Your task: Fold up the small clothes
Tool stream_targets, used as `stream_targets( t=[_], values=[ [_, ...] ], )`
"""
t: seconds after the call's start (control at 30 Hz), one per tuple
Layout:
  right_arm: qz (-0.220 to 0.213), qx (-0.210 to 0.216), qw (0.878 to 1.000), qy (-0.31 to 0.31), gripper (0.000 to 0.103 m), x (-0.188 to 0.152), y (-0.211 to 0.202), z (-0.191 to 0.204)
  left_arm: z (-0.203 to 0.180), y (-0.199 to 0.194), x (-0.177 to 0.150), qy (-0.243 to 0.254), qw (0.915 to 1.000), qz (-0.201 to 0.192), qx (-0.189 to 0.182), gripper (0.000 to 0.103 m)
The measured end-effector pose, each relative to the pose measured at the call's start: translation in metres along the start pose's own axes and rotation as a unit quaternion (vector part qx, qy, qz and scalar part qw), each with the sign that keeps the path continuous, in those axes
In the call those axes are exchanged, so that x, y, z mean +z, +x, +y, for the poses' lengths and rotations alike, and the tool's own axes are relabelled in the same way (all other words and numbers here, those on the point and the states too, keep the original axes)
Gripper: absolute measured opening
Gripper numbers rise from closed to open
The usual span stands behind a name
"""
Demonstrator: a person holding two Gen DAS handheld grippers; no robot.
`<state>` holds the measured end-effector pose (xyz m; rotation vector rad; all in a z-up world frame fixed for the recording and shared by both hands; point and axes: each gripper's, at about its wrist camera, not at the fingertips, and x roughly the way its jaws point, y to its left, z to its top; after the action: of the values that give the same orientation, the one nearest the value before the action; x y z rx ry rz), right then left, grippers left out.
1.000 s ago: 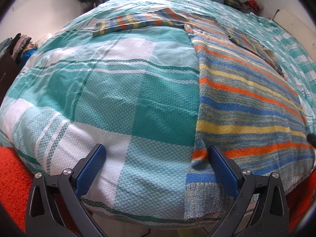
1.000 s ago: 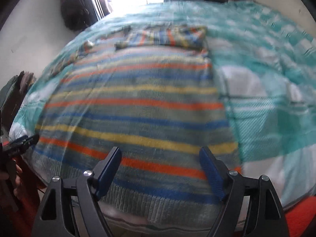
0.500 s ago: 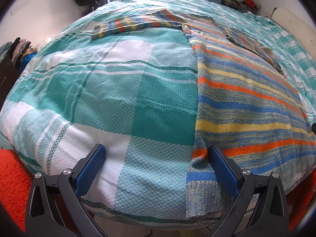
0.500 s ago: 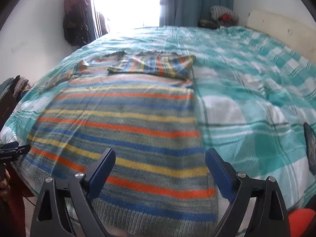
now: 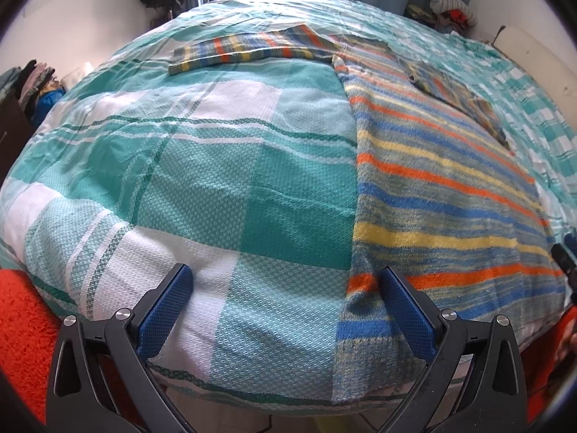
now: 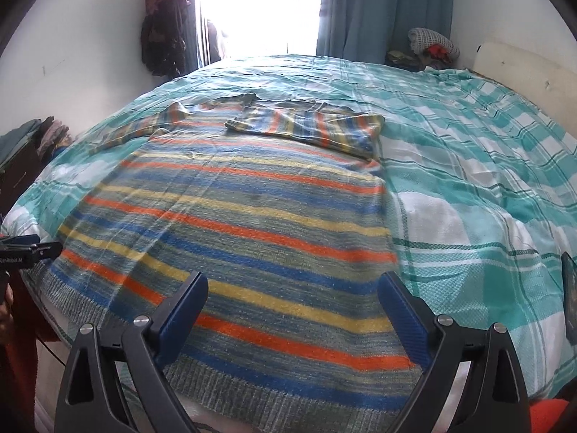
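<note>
Striped sweater (image 6: 230, 238) lies flat at bed's (image 5: 216, 180) near edge, hem overhanging. Soft, limp knit; best pinched at hem corners. Left gripper (image 5: 285, 296) & right gripper (image 6: 292, 299) both wide, holding nothing.

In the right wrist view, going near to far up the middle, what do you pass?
Right gripper → striped knit sweater body → folded-in striped sleeve → teal checked bedspread → bright window.
</note>
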<state>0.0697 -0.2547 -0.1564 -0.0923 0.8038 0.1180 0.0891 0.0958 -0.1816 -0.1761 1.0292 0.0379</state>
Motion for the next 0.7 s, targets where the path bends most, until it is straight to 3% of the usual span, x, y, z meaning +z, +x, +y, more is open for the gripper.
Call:
stream_targets(
  t=[0.23, 0.37, 0.43, 0.57, 0.7],
  values=[
    [0.003, 0.001, 1.0, -0.001, 0.095, 0.0, 0.002, 0.002, 0.006, -0.015, 0.015, -0.03, 0.9987, -0.016, -0.037, 0.102],
    [0.0, 0.003, 1.0, -0.003, 0.095, 0.0, 0.001, 0.002, 0.024, -0.02, 0.051, -0.078, 0.9943, -0.031, -0.066, 0.102],
    [-0.002, 0.003, 1.0, -0.003, 0.095, 0.001, 0.0, 0.001, 0.039, -0.017, 0.075, -0.11, 0.9901, -0.041, -0.078, 0.102],
    [-0.001, 0.006, 1.0, 0.0, 0.095, 0.002, 0.002, 0.001, 0.091, 0.009, 0.129, -0.202, 0.9731, -0.052, -0.098, 0.102],
    [0.007, 0.006, 1.0, -0.006, 0.095, 0.002, 0.007, 0.004, 0.139, 0.057, 0.173, -0.272, 0.9585, -0.038, -0.077, 0.099]
  ],
)
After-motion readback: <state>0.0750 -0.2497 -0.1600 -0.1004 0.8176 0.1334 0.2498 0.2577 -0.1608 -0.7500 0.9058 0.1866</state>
